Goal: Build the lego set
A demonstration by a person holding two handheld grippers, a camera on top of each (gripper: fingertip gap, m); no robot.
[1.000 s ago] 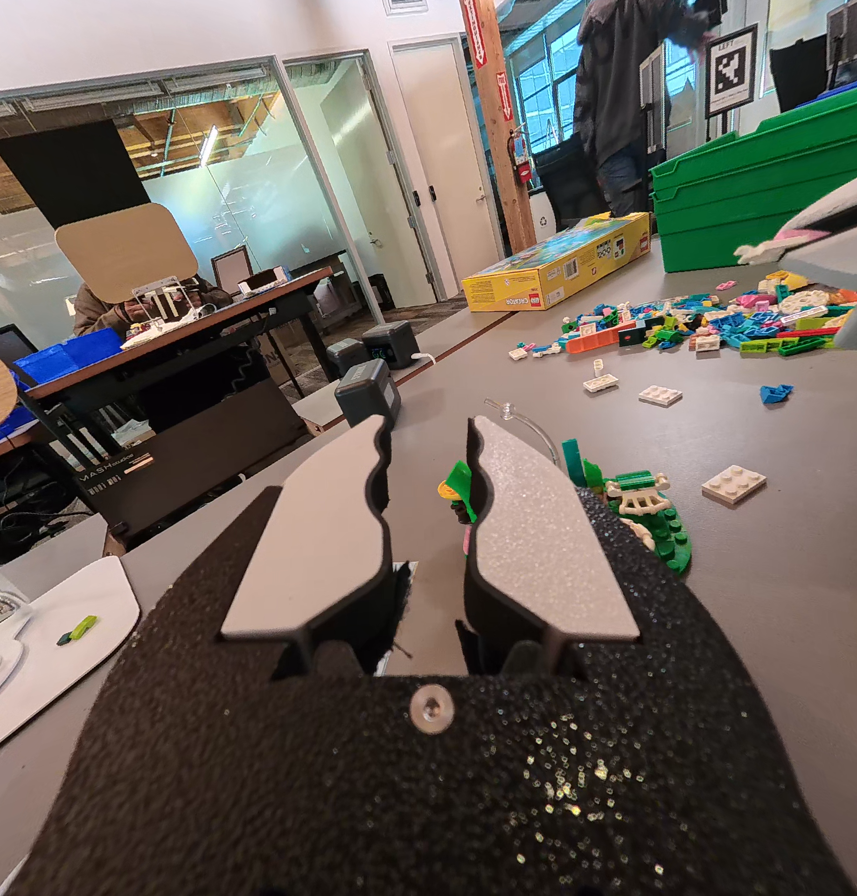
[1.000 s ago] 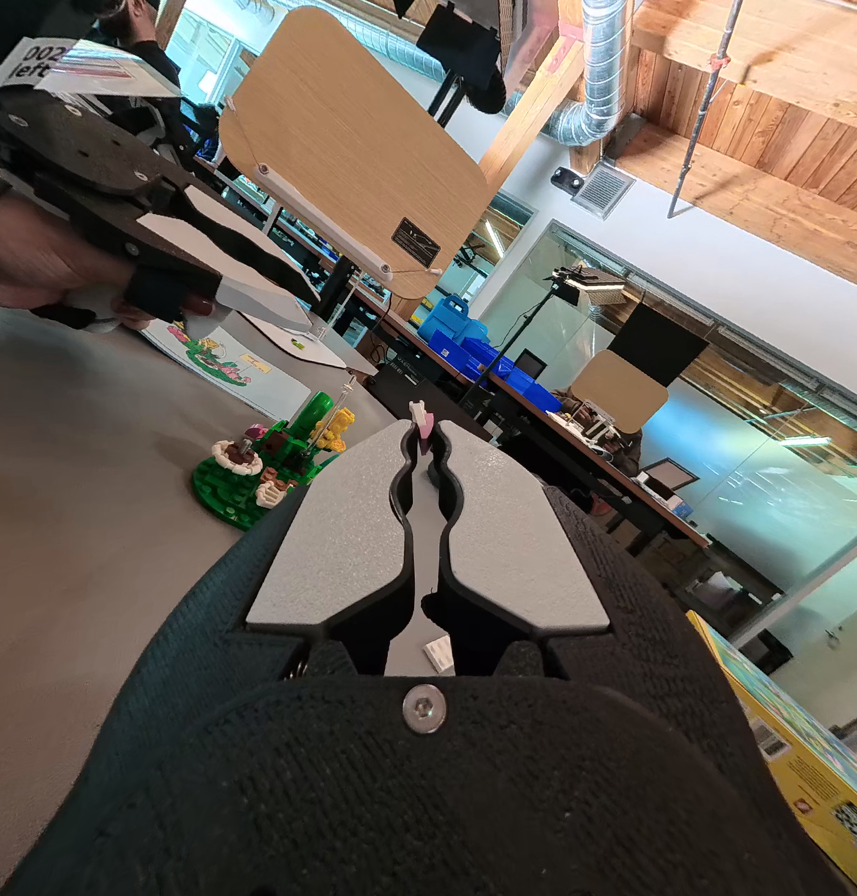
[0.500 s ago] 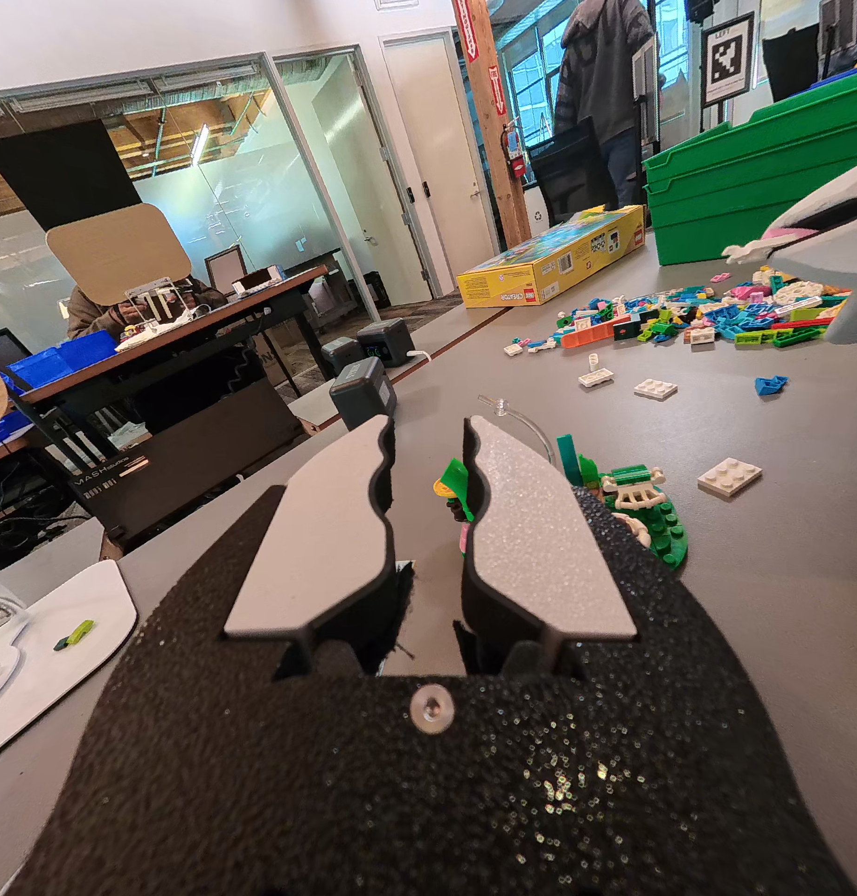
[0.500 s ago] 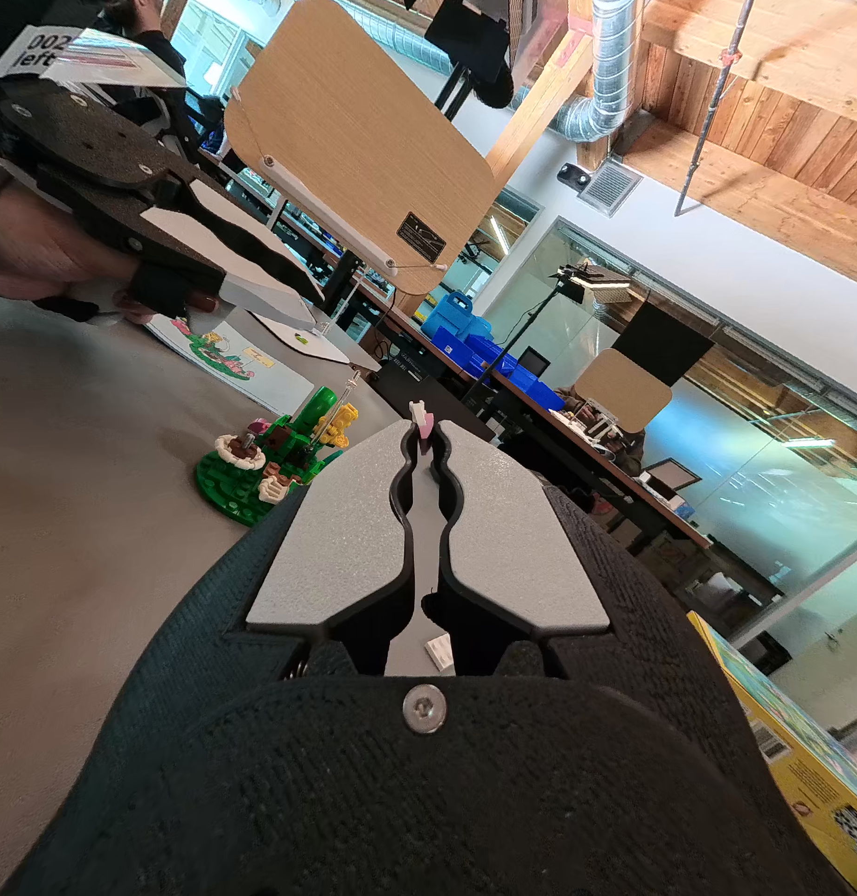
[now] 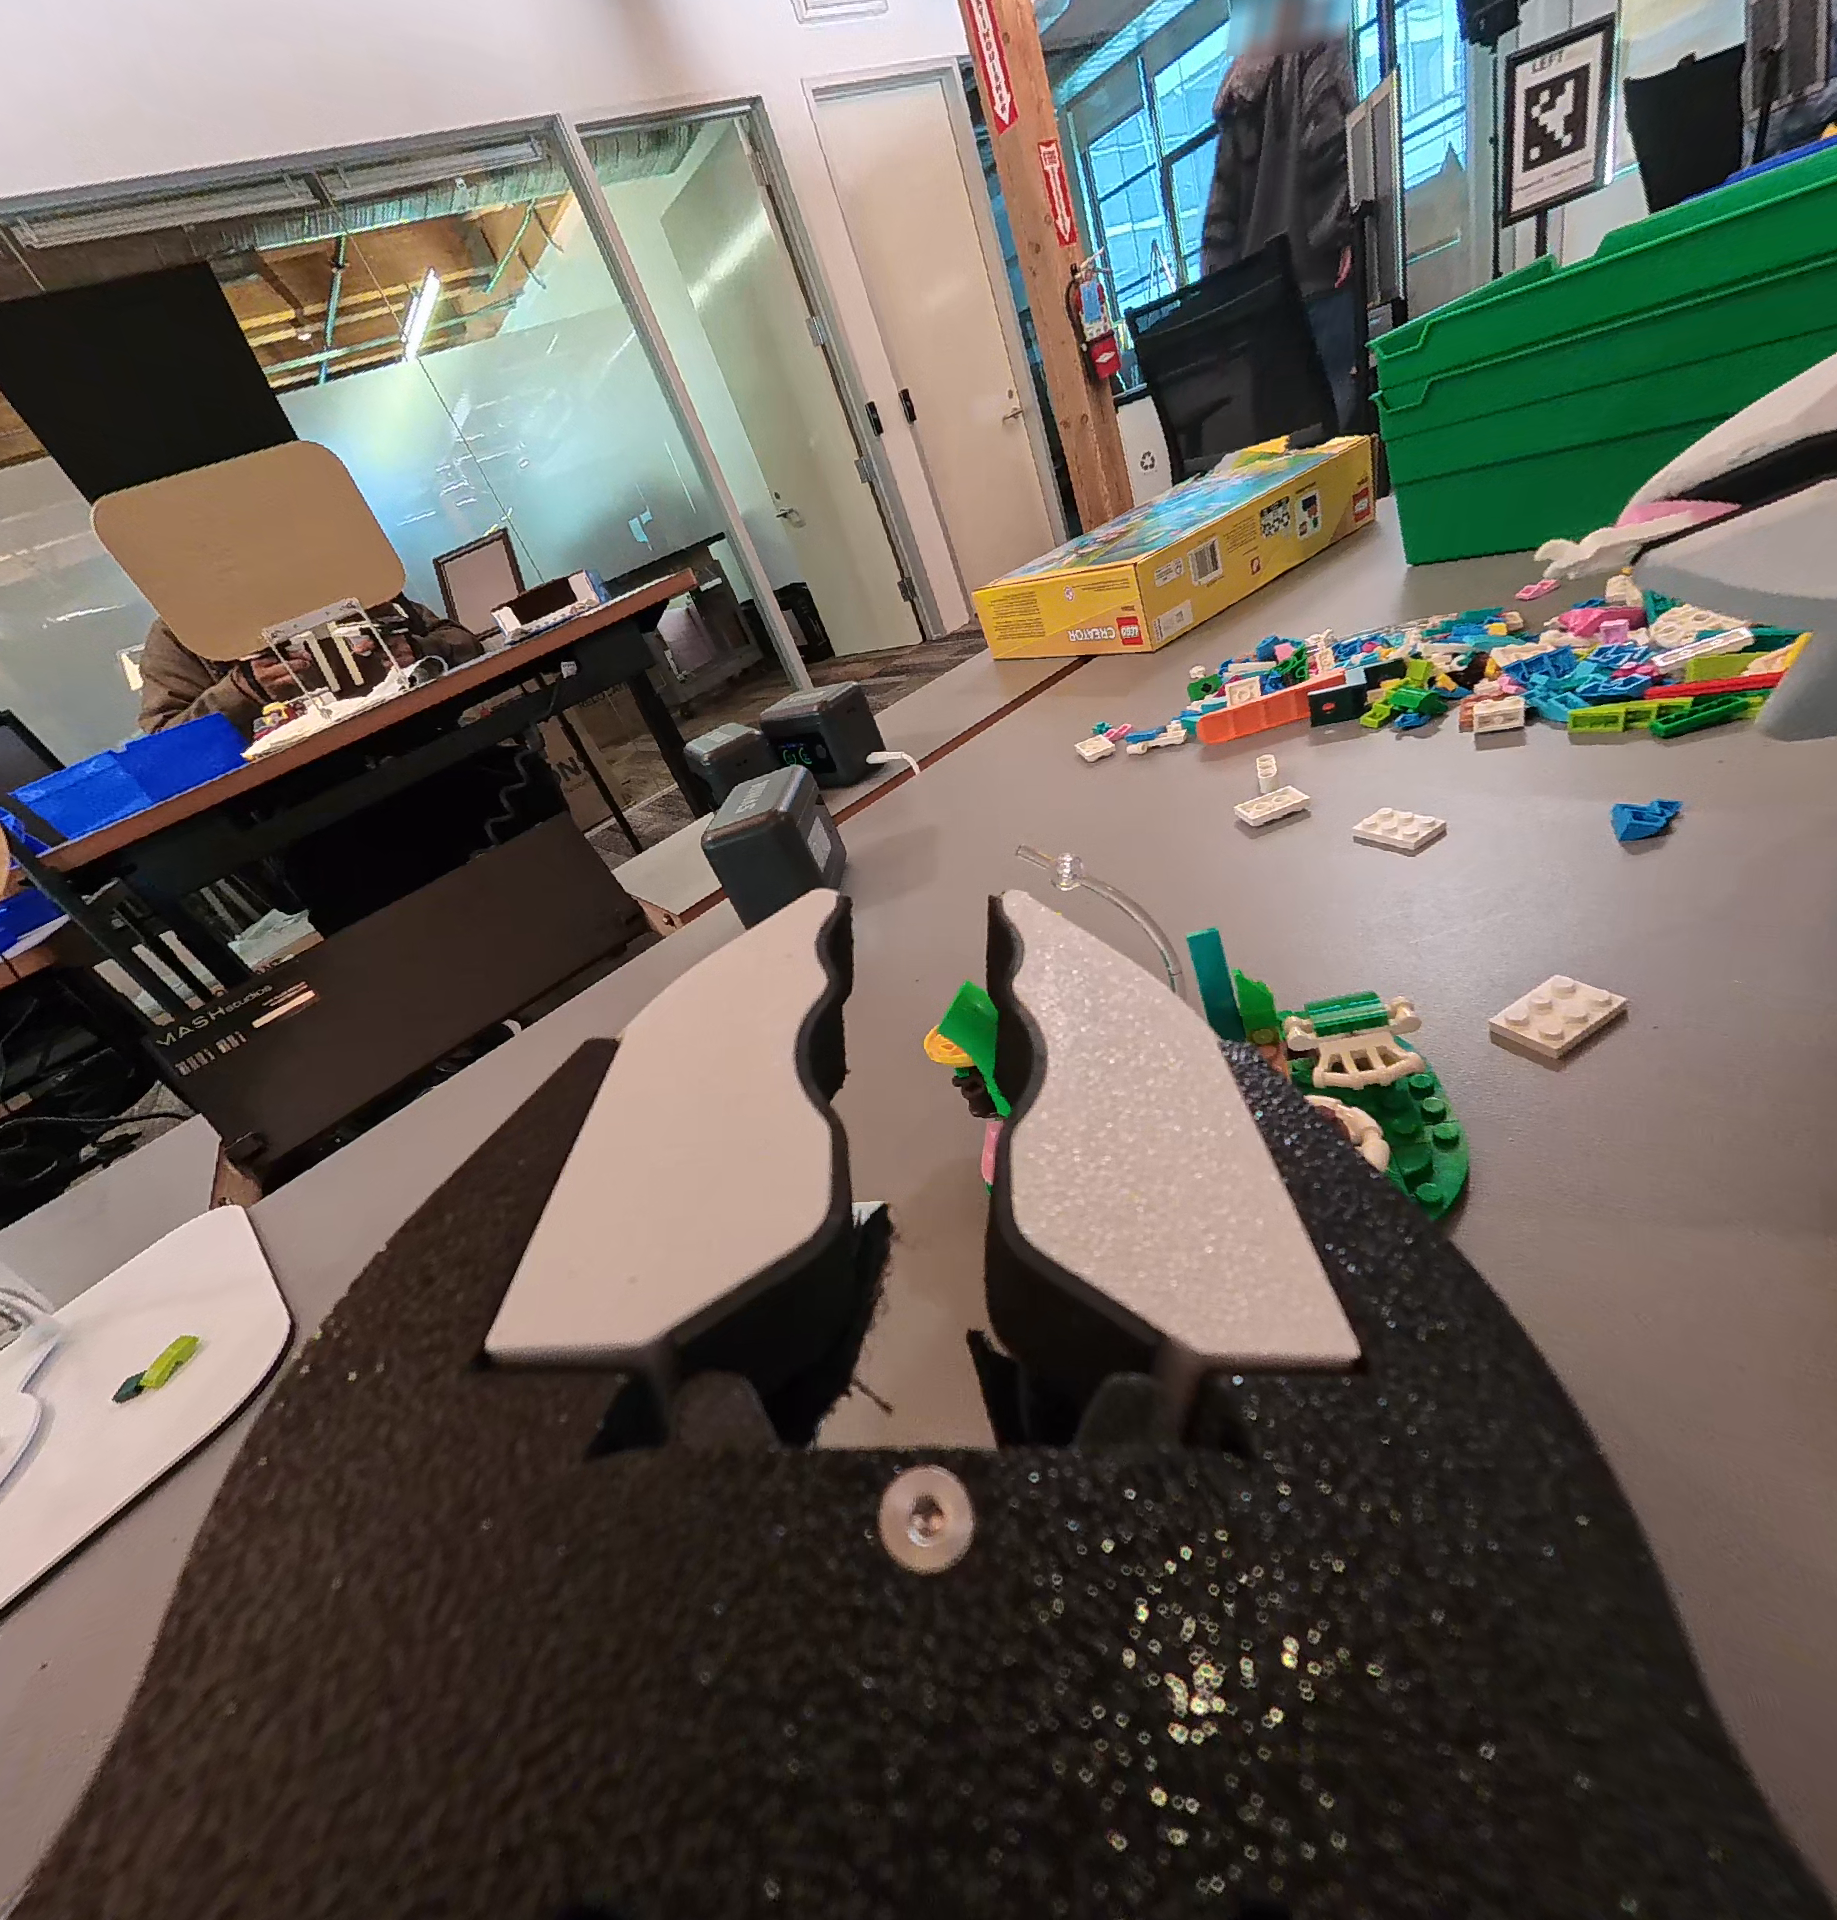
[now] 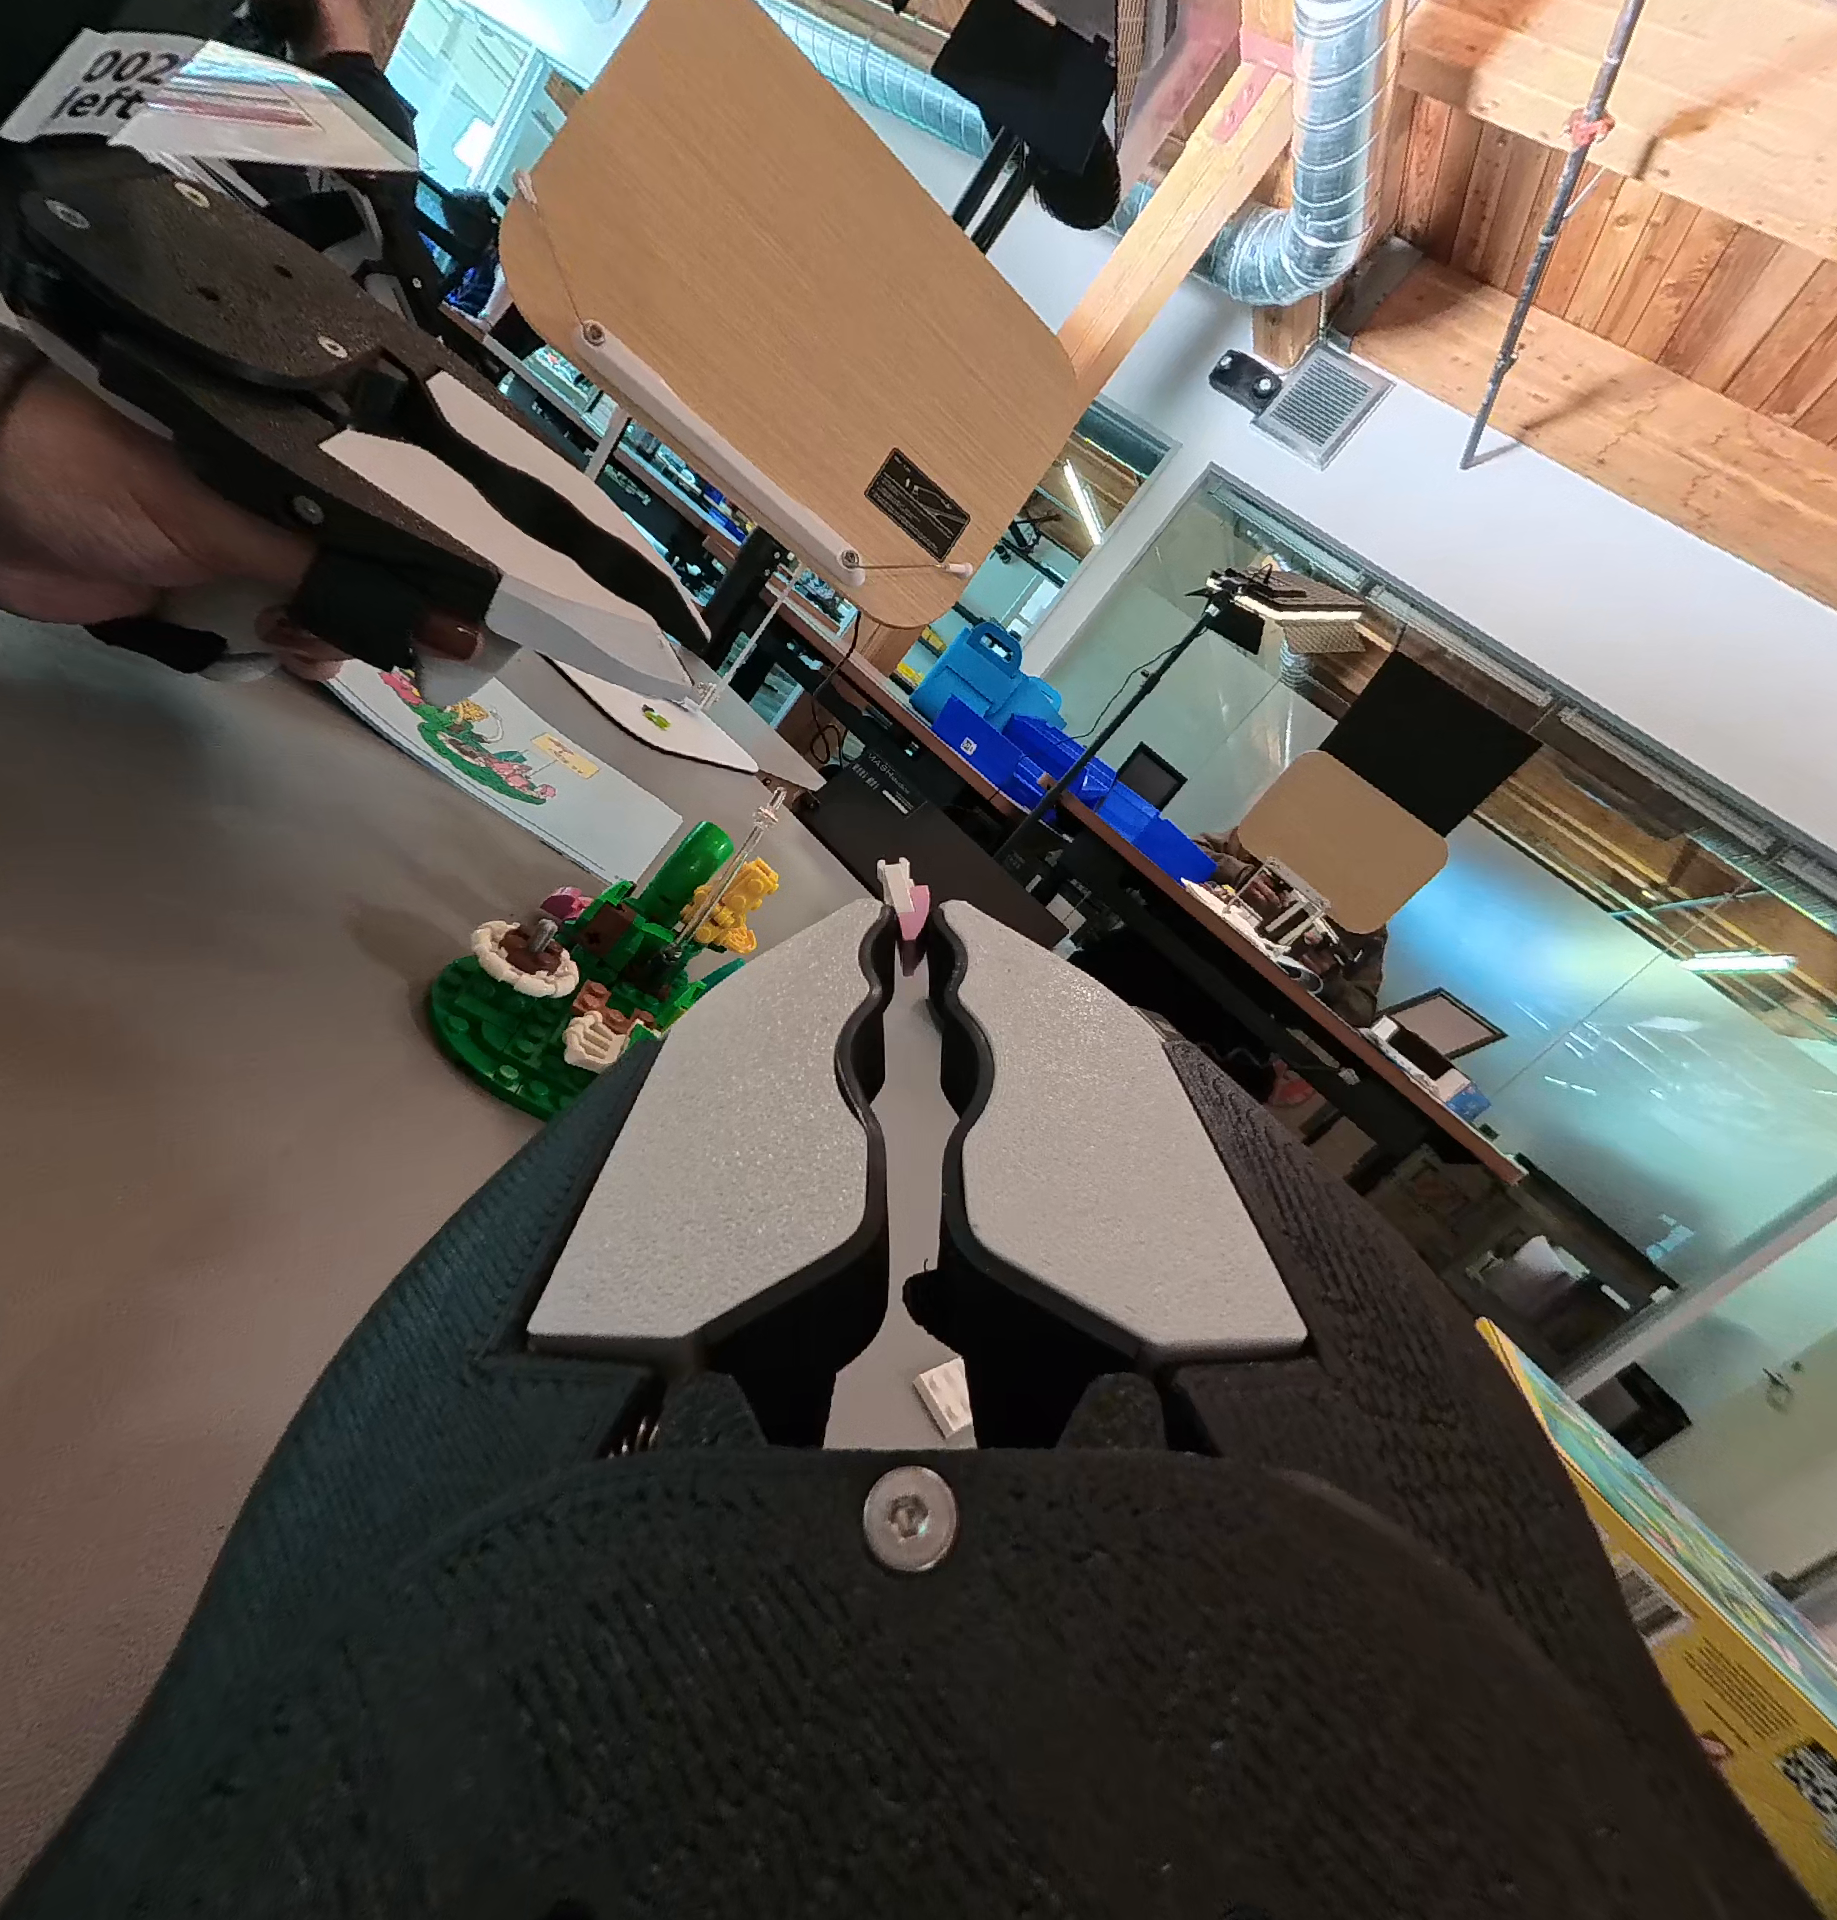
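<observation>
Grey textured right gripper (image 6: 912, 914) pinching small pink-white piece (image 6: 906, 902), left gripper (image 5: 919, 920) parted, apparently empty, studded green model (image 6: 581, 982) beside.

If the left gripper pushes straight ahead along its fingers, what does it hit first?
Most likely the green leaf piece of the small garden build, which shows in the gap between the open left gripper's fingers. Depth is unclear; beyond it is bare table.

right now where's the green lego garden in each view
left wrist view: the green lego garden sits right of centre, partly hidden behind the left gripper.
right wrist view: it sits left of centre on the table.
shared landmark: the yellow box.
</observation>
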